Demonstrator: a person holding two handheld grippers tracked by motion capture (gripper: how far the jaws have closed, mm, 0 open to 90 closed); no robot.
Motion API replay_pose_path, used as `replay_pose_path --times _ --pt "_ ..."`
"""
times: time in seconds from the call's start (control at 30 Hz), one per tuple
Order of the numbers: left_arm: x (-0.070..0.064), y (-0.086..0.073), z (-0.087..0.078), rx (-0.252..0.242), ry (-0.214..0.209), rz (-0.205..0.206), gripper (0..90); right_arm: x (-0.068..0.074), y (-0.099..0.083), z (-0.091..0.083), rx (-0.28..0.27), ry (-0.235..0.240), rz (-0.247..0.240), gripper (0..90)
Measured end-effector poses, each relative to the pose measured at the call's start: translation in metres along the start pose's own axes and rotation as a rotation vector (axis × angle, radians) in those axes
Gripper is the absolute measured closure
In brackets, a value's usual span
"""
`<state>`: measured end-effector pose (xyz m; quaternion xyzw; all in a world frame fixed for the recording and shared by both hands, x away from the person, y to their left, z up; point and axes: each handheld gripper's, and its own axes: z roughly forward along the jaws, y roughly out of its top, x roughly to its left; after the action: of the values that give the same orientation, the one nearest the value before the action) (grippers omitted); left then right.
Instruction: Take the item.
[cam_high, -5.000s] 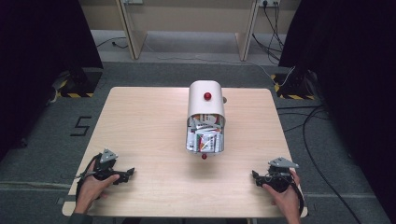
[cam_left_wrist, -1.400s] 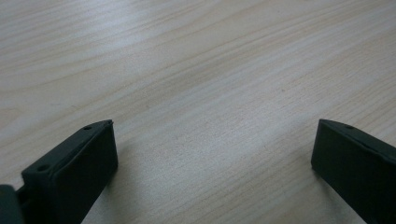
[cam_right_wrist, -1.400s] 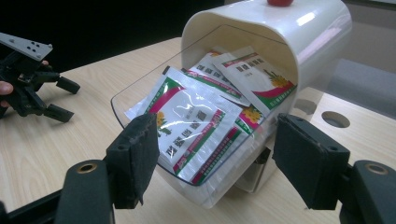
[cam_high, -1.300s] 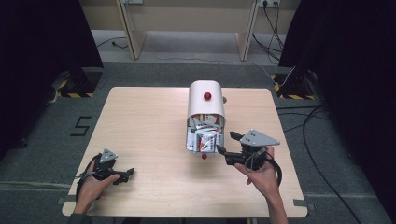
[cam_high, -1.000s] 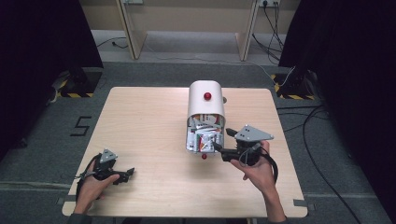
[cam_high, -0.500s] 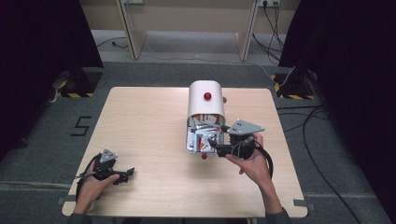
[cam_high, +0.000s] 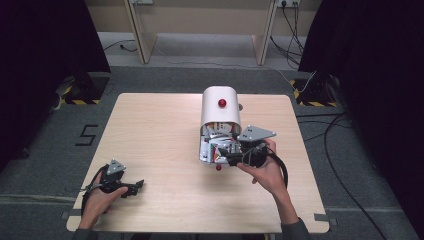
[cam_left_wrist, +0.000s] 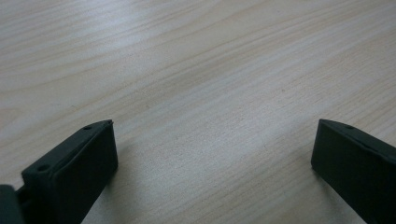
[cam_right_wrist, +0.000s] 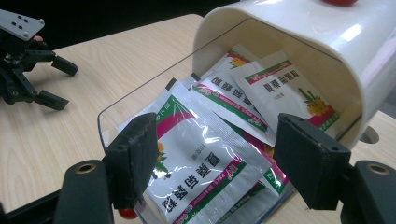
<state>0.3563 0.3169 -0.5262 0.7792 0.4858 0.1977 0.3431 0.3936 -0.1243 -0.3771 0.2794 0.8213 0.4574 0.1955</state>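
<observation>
A white domed box (cam_high: 220, 112) with a red knob (cam_high: 222, 103) on top stands mid-table. Its clear front drawer (cam_right_wrist: 140, 95) is pulled out and holds several white, green and pink sachets (cam_right_wrist: 201, 161). My right gripper (cam_high: 227, 156) reaches into the drawer from the right. Its jaws stand open on either side of the top sachet (cam_right_wrist: 217, 140), not touching it as far as I can tell. My left gripper (cam_high: 134, 186) rests near the front left of the wooden table (cam_high: 160, 130), open over bare wood (cam_left_wrist: 215, 135). That same left gripper (cam_right_wrist: 28, 60) lies far off in the right gripper view.
A small red ball handle (cam_high: 218, 167) sticks out at the drawer's front. A round hole (cam_right_wrist: 372, 134) is cut in the table beside the box. Cables (cam_high: 330, 130) trail across the floor to the right, and a cabinet frame (cam_high: 200, 30) stands behind the table.
My right gripper has travelled from the table's front right corner up and leftward to the drawer, ending with its jaws over the sachets. The left gripper has stayed put.
</observation>
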Motion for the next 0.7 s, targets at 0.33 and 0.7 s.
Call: replay_pose_path --times 0.33,0.7 --pt "0.0 0.0 0.0 0.0 0.0 0.0 0.0 -0.0016 -0.0002 0.0088 0.033 0.015 -0.003 31.7" --pt "-0.0001 0.0 0.0001 -0.001 0.0 -0.001 0.0 -0.001 -0.0038 0.0061 0.045 0.041 -0.013 36.4"
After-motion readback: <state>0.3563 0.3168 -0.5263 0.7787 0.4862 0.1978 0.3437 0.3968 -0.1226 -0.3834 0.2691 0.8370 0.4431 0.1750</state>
